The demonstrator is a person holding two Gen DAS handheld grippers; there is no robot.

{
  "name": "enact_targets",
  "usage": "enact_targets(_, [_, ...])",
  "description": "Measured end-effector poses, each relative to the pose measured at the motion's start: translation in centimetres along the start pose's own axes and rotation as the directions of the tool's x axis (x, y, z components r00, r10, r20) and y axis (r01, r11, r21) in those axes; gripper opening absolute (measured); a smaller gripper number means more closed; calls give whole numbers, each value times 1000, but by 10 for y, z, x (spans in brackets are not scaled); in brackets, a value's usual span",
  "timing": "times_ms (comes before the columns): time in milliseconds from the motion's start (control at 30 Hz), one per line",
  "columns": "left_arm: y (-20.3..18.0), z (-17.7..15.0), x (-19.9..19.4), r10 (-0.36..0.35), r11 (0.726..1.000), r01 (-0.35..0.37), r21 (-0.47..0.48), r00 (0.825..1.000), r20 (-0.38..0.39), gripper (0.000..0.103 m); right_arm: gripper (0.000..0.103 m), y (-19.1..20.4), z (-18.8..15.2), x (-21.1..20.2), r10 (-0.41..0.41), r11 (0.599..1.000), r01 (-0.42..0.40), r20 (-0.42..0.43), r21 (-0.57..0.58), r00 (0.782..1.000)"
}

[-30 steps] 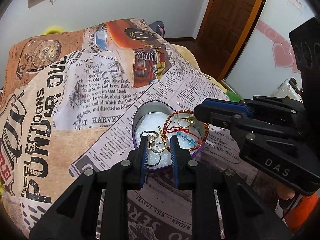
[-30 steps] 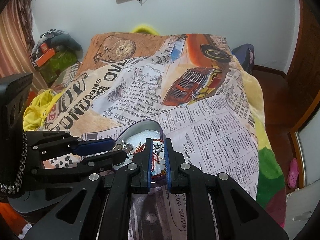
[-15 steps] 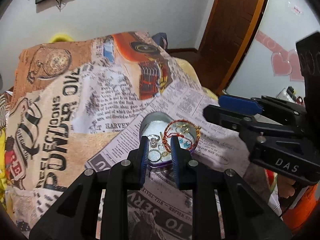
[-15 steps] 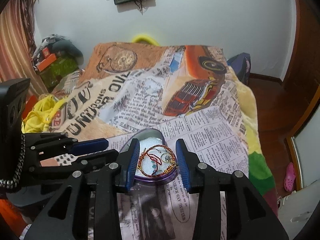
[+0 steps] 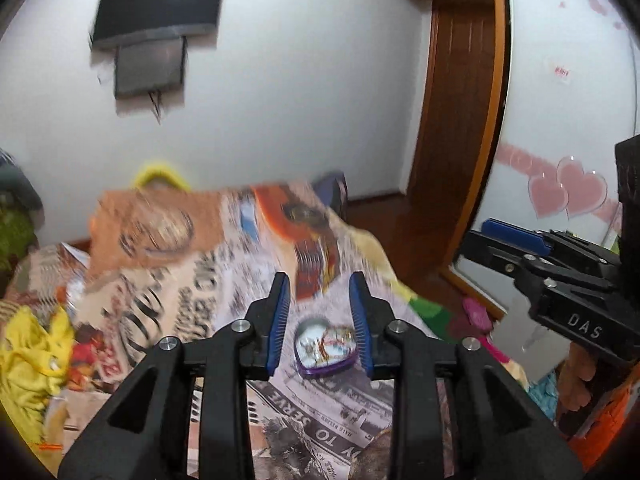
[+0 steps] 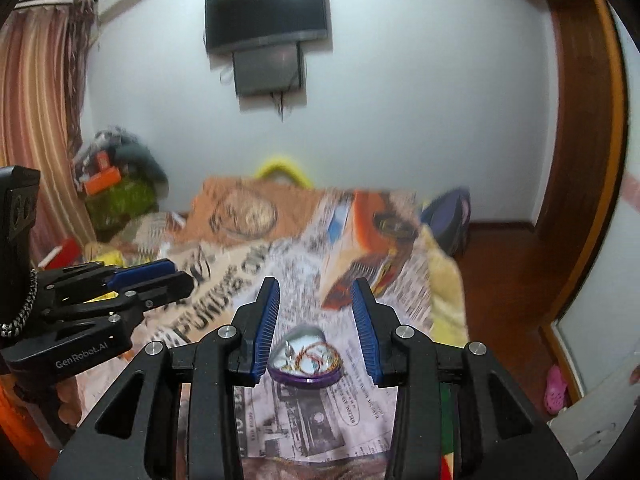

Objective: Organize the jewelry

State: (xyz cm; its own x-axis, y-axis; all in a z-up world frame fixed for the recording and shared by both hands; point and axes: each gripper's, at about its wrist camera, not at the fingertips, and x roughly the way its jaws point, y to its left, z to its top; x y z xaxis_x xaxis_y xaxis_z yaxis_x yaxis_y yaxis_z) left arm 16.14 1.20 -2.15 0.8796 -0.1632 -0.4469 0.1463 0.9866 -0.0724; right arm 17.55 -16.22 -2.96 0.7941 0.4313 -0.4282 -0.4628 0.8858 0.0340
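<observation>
- Jewelry point(image 6: 307, 357) lies inside a purple heart-shaped tin point(image 5: 325, 347), low in the centre of both wrist views; a red-and-gold bangle point(image 6: 316, 354) and some small rings can be made out, the rest is too blurred to name.
- The tin rests on a newspaper-print blanket point(image 5: 192, 280) covering a bed, with nothing loose visible on the cloth around it.
- Left gripper point(image 5: 320, 320) hangs above the tin, jaws apart and empty; the tin shows in the gap between them, well clear of both.
- Right gripper point(image 6: 314, 326) is likewise raised, jaws spread wide, holding nothing.
- Judging from this, the gathering looks done or nearly so: the pieces sit in the tin and both tools are free. No lid is in view, so closing may be what is left, if a lid exists.
- Readable writing: "DAS" on the right gripper's body at the right edge of the left wrist view; "GenRobot.AI" on the left gripper at the lower left of the right wrist view; "TO SERVE" upside down on the blanket at lower centre.
- A wall-mounted screen point(image 6: 267, 10) hangs at upper centre.
</observation>
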Motion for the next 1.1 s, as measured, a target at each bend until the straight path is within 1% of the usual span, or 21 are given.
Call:
enact_targets(67, [-7, 4, -25, 17, 1000, -17, 12, 998, 62, 35, 34, 4, 4, -26, -18, 1000, 18, 63, 1, 998])
enact_targets(133, [-14, 6, -52, 31, 999, -33, 17, 991, 131, 38, 34, 8, 7, -48, -37, 999, 37, 124, 5, 992])
enact_targets(167, [-16, 6, -61, 36, 999, -40, 19, 987, 156, 39, 34, 11, 8, -63, -50, 999, 49, 164, 8, 985])
enact_targets(200, [-19, 6, -72, 43, 999, -48, 22, 982, 184, 40, 34, 12, 9, -70, -57, 998, 56, 184, 10, 981])
enact_targets(233, [-22, 5, -81, 49, 998, -55, 24, 977, 207, 42, 34, 15, 9, -84, -74, 997, 72, 220, 15, 973])
enact_targets(300, [-27, 3, -99, 56, 998, -64, 21, 966, 253, 47, 35, 18, 8, -99, -97, 995, 96, 259, 17, 961])
enact_targets(367, [-30, 1, -113, 62, 997, -70, 19, 957, 282, 52, 40, 23, 5, -113, -118, 993, 117, 298, 20, 947])
enact_targets(400, [-31, -1, -118, 65, 997, -74, 20, 954, 294, 53, 47, 26, 3, -121, -127, 992, 126, 318, 23, 940])
enact_targets(433, [-32, -2, -123, 70, 997, -79, 19, 950, 303, 57, 52, 29, 1, -125, -134, 991, 133, 330, 25, 935])
enact_targets(467, [-33, -3, -125, 75, 996, -84, 16, 948, 309, 62, 54, 31, 0, -125, -139, 990, 139, 336, 24, 931])
enact_targets(500, [-33, -5, -129, 81, 996, -90, 12, 945, 317, 65, 57, 34, -3, -129, -154, 987, 156, 348, 23, 925])
enact_targets(533, [-33, -6, -131, 85, 996, -93, 8, 942, 324, 70, 60, 35, -4, -126, -165, 986, 168, 350, 21, 922])
enact_targets(567, [-33, -7, -132, 88, 995, -95, 5, 940, 330, 73, 62, 38, -5, -125, -175, 984, 179, 351, 20, 920])
enact_targets(600, [-32, -9, -135, 92, 995, -98, 1, 937, 336, 74, 70, 40, -6, -125, -183, 982, 186, 352, 24, 918])
enact_targets(633, [-33, -10, -137, 95, 995, -100, -1, 936, 338, 80, 79, 40, -7, -124, -187, 981, 189, 354, 30, 916])
enact_targets(667, [-34, -11, -139, 97, 995, -103, -1, 936, 338, 86, 83, 40, -8, -125, -191, 981, 191, 357, 37, 914])
enact_targets(700, [-34, -12, -141, 101, 994, -107, -2, 935, 341, 88, 88, 40, -9, -125, -198, 980, 193, 364, 50, 910])
enact_targets(733, [-36, -14, -143, 104, 994, -110, -3, 933, 344, 89, 90, 40, -10, -127, -205, 979, 198, 366, 58, 908])
enact_targets(833, [-39, -17, -149, 107, 994, -113, -3, 933, 344, 92, 96, 40, -11, -130, -226, 974, 218, 362, 65, 904])
enact_targets(933, [-38, -19, -151, 109, 994, -111, -13, 932, 346, 95, 97, 43, -10, -131, -239, 971, 230, 363, 68, 901])
enact_targets(1100, [-37, -22, -152, 110, 994, -110, -17, 933, 343, 96, 98, 42, -18, -139, -239, 971, 231, 360, 66, 902])
